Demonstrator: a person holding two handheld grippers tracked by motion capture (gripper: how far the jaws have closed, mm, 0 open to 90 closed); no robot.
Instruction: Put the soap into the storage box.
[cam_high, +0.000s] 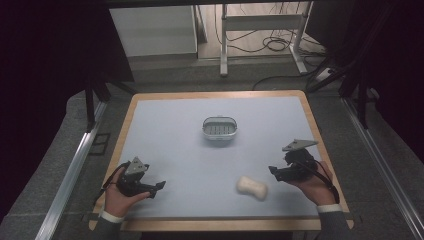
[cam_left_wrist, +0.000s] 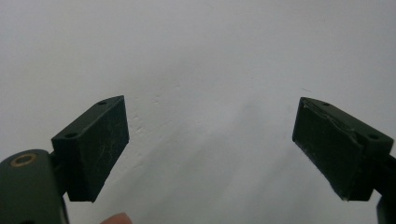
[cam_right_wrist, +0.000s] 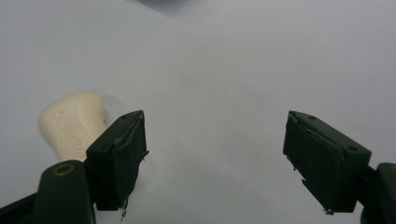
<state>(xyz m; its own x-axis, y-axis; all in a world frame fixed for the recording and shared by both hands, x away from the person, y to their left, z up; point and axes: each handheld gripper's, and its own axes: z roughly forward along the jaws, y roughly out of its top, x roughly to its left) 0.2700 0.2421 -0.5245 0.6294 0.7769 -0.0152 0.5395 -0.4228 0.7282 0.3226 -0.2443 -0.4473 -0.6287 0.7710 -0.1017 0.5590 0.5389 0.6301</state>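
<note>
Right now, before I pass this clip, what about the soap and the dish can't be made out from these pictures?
- Soap bar: right gripper view, near end hidden behind the right gripper's jaw; embossed lettering too blurred to read.
- Soap dish: high view, too small to tell what its ridged inside is.
- Left gripper: open jaws over bare mat, nothing between.

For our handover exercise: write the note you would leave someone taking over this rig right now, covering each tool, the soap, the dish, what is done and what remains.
Left tool: open, empty, low over the table's near left.
Right tool: open, empty, beside the soap.
Soap bar: flat on the table, near right, ungripped.
Soap dish: mid-table, empty.
Done: nothing placed.
Left: probably grip the soap and set it in the dish.
</note>
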